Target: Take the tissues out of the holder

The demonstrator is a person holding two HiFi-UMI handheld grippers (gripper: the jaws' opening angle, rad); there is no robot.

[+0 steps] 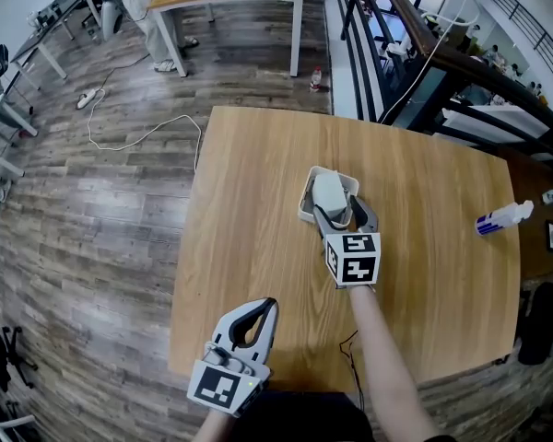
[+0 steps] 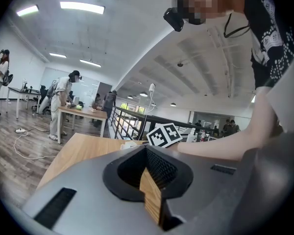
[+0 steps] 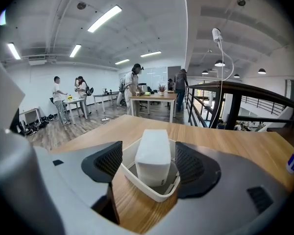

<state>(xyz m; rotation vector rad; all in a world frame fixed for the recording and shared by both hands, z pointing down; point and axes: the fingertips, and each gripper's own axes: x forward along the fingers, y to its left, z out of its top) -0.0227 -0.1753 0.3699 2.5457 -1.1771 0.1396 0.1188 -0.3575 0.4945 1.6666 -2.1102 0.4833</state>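
Well, the tissues [image 3: 153, 155] stand upright in the white holder [image 3: 146, 192], near the middle of the desk [image 1: 258, 201]. Around it the right tongs [image 3: 149, 163] gape wide, gripping nothing. It would be better to come in above the holder's rim, pinch the tissues alone by their flanks, and lift straight up. Near the desk's front edge the left tongs [image 2: 149, 175] sit closed and empty; they might steady the holder.

Right gripper [image 1: 343, 212] reached forward on a bare, near-straight forearm [image 1: 380, 343]. Jaws spread wide, pads pressing on nothing. Left gripper [image 1: 270, 304] held back close to the body, angled forward and slightly right. Jaws tip to tip, nothing between them.
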